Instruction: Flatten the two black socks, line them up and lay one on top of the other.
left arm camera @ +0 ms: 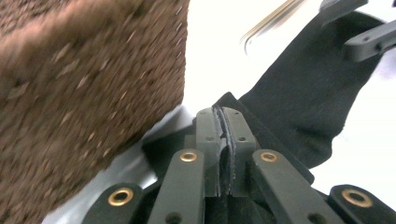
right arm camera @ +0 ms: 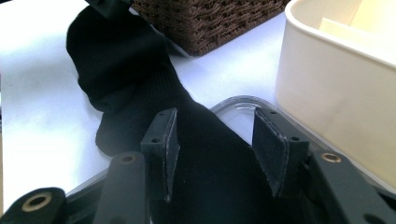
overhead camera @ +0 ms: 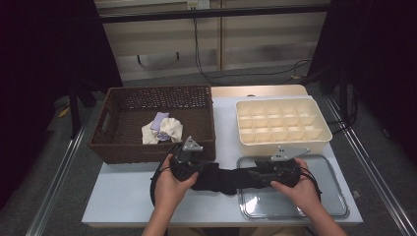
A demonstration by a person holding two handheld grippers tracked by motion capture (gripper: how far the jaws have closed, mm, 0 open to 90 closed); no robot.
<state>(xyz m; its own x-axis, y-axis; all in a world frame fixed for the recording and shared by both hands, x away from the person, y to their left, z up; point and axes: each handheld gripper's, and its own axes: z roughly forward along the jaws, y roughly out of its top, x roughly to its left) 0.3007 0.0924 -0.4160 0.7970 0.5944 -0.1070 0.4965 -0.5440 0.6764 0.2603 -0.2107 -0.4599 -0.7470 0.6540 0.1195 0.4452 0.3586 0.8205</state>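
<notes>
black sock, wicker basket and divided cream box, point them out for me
black sock (overhead camera: 221, 178), high view, its middle between the grippers
wicker basket (overhead camera: 147, 145), high view, front wall
divided cream box (overhead camera: 285, 143), high view, front wall

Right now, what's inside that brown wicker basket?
The wicker basket holds a small heap of crumpled cream and lilac cloth pieces. Anything beneath that heap is covered.

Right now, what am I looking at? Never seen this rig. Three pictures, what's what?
No robot: a person holds a two-jaw tool in each hand. The high view looks down on the table; the other two ride on the tools and look along their black fingers. On the white table sit a brown woven wicker basket with pale crumpled cloths, a cream plastic divided box and a clear flat tray. A black fabric sock stretches between the tools. The left gripper is shut on one end; the right gripper straddles the other, fingers apart.
</notes>
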